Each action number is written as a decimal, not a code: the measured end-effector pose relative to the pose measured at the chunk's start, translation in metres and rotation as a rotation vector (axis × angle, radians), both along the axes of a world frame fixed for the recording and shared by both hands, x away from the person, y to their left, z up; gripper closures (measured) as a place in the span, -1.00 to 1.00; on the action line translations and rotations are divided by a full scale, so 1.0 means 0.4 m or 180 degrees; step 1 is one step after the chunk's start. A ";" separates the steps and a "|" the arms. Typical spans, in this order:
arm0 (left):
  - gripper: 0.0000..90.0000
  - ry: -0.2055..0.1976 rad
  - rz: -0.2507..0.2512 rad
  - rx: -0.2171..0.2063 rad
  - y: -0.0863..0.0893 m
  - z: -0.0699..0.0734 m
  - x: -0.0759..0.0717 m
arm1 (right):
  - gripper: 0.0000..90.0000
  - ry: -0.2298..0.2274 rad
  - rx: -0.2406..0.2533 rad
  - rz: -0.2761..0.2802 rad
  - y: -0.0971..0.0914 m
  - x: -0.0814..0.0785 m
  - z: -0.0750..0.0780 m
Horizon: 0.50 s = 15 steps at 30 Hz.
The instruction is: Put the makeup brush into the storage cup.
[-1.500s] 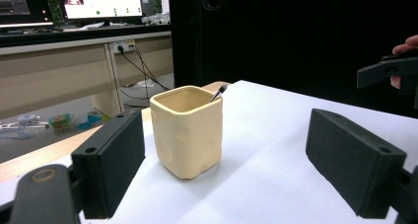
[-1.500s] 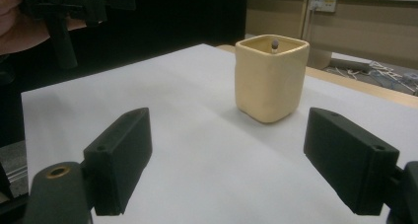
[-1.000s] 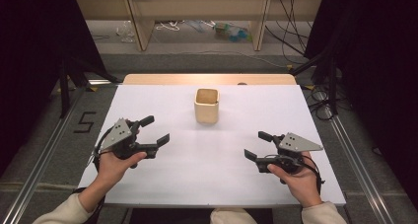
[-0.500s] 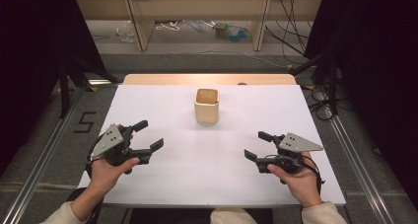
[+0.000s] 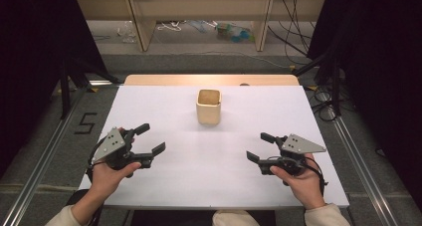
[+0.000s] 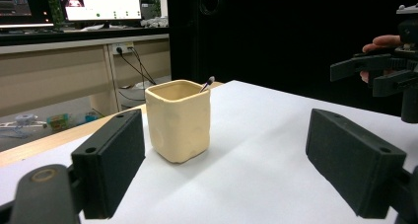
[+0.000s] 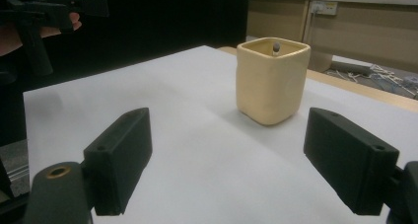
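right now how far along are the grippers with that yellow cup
Nothing looks done yet: the cream-yellow square cup stands upright mid-table, a thin dark-tipped stick poking from it. The left gripper and right gripper are open, apart from it, holding nothing. Approach and grasp remain.

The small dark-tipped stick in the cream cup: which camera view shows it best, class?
The left gripper view: the stick rises above the cream cup rim. The right gripper view shows just its tip inside; from the high view I cannot make it out.

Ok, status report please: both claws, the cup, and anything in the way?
Left claw open, empty. Right claw open, empty. Cup upright mid-table, apart from both, thin stick inside. Path to cup clear.
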<state>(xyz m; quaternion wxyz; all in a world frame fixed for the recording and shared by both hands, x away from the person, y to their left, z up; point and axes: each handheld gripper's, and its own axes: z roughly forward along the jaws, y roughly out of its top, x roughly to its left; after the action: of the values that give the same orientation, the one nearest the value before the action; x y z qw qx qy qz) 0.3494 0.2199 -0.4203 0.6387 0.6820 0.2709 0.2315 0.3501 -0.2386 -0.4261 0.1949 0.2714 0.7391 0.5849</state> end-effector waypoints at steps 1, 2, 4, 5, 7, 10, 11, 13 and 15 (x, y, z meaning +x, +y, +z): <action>-0.67 -0.0003 -0.0006 -0.0007 -0.001 -0.001 0.001 | -0.56 -0.0025 0.0047 -0.0030 0.003 0.001 -0.002; -0.67 -0.0007 -0.0013 -0.0011 -0.002 -0.002 0.001 | -0.56 -0.0004 0.0015 0.0000 0.001 0.001 -0.001; -0.67 0.0002 -0.0017 -0.0007 -0.003 -0.003 0.001 | -0.56 0.0024 -0.0031 0.0026 -0.001 0.000 0.001; -0.67 -0.0003 -0.0019 -0.0005 -0.004 -0.003 0.002 | -0.56 0.0046 -0.0069 0.0032 -0.003 -0.001 0.003; -0.67 0.0001 -0.0016 -0.0005 -0.005 -0.003 0.002 | -0.56 -0.0009 0.0001 -0.0009 0.000 0.000 0.000; -0.67 0.0008 -0.0015 -0.0003 -0.006 -0.004 0.002 | -0.56 0.0001 -0.0006 0.0009 -0.002 0.000 0.000; -0.67 0.0007 -0.0015 -0.0006 -0.006 -0.004 0.002 | -0.56 -0.0005 -0.0001 0.0004 -0.001 0.000 0.000; -0.67 0.0005 -0.0014 -0.0003 -0.006 -0.004 0.002 | -0.56 -0.0009 0.0002 0.0005 -0.001 0.000 0.000; -0.67 0.0010 -0.0013 -0.0002 -0.006 -0.004 0.002 | -0.56 -0.0010 0.0001 0.0002 -0.001 0.000 0.000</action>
<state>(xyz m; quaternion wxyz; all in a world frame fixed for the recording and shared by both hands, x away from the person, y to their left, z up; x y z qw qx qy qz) 0.3502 0.2175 -0.4219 0.6390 0.6827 0.2706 0.2291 0.3500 -0.2389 -0.4262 0.1958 0.2703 0.7387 0.5855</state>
